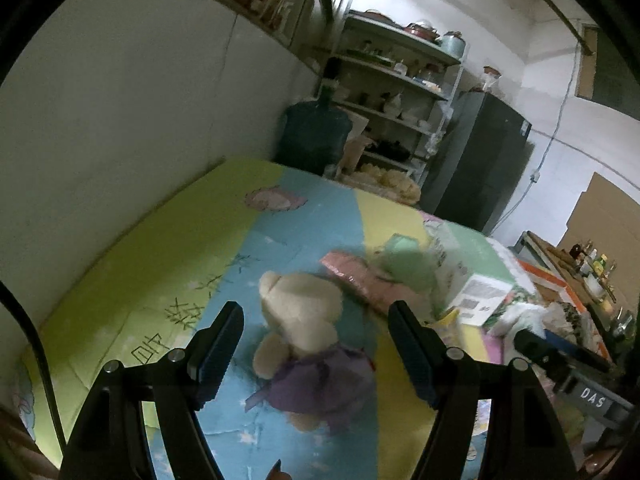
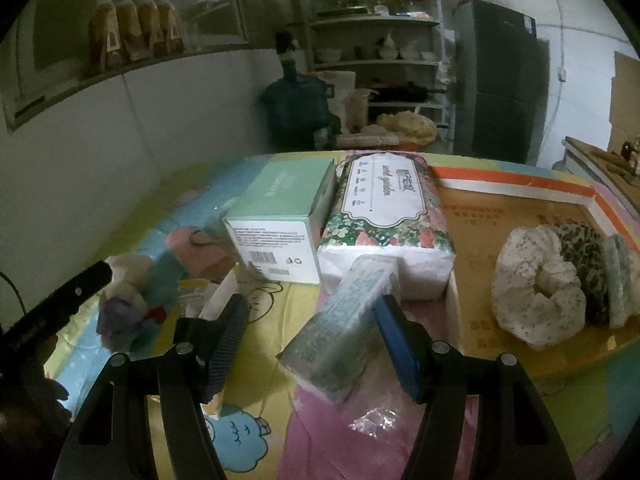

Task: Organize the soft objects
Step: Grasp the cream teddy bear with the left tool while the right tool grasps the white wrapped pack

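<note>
**Soft Things on a Bright Bed Cover**

The surface is a bed with a cartoon cover [image 1: 192, 248] in green, blue, yellow and pink patches. A pale wall runs along one side of the bed. Past the far end of the bed stands one tall metal shelf rack [image 2: 374, 20] with bowls and pots on it. One big blue water jug [image 1: 314, 132] stands just beside the rack, and one dark fridge [image 2: 500, 76] stands on the rack's other side.

The landmark is the green and white box [image 2: 276, 224], and there is one. One flowery tissue pack [image 2: 384, 216] lies touching the box. One teddy bear [image 1: 304, 320] in a purple dress lies on the blue patch, near the box. One pink cloth [image 1: 356, 280] lies between the bear and the box. One long small tissue pack [image 2: 344, 320] leans on the flowery pack. Well apart from the box, one flat orange carton [image 2: 520, 216] holds three soft hair scrunchies [image 2: 536, 284]: one white, one spotted, one pale green.

The left gripper [image 1: 316, 352] has its fingers spread wide, with the bear lying below and between them, not pinched. The right gripper [image 2: 312, 344] has its fingers spread too. The small tissue pack lies between them, and I cannot tell if the right finger touches it.
</note>
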Available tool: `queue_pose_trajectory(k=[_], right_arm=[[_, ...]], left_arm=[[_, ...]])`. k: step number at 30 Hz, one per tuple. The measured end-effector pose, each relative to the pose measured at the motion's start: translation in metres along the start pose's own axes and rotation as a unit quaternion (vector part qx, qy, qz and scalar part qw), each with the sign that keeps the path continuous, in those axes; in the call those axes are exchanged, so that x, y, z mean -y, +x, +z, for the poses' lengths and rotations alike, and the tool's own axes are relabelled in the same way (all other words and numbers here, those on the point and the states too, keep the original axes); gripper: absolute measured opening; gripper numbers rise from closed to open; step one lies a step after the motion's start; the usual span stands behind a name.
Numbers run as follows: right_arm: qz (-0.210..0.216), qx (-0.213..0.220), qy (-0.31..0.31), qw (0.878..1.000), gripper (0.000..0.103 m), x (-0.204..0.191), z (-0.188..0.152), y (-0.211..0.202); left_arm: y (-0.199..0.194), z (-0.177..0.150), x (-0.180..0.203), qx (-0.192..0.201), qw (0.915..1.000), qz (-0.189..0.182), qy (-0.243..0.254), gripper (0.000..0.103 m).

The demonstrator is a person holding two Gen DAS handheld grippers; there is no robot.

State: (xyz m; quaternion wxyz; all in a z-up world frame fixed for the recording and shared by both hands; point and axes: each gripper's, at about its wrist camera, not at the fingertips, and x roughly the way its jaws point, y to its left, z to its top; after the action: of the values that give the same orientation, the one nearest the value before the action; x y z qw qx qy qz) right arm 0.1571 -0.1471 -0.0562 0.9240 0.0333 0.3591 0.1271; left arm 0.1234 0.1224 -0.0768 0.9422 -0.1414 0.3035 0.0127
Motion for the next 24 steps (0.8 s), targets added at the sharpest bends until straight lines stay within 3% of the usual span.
queue_pose_trajectory(k=[10,12,14,15,18,24], right_arm=[[-0.019,-0.004,0.002,1.0,0.068,0.002,0.003,0.007],[-0.024,-0.005,0.001,1.0,0.057,0.003,0.003,0.008],[-0.033,-0.004,0.001,0.999,0.039,0.004,0.004,0.008],[-0.032,-0.003,0.004,0.999,0.037,0.006,0.004,0.008],[-0.028,0.0,0.008,1.0,0.03,0.008,0.005,0.006],[-0.016,0.017,0.003,1.0,0.026,0.004,0.008,-0.003]], left_arm=[[0.027,-0.009,-0.011,-0.046,0.9983,0.027,-0.022,0.072],[0.029,-0.009,-0.014,-0.053,0.9979,0.021,-0.031,0.068],[0.03,-0.01,-0.014,-0.056,0.9977,0.01,-0.035,0.06],[0.031,-0.01,-0.014,-0.056,0.9978,0.007,-0.035,0.052],[0.031,-0.01,-0.01,-0.052,0.9982,0.0,-0.029,0.044],[0.027,-0.005,-0.008,-0.043,0.9985,-0.004,-0.035,0.041]])
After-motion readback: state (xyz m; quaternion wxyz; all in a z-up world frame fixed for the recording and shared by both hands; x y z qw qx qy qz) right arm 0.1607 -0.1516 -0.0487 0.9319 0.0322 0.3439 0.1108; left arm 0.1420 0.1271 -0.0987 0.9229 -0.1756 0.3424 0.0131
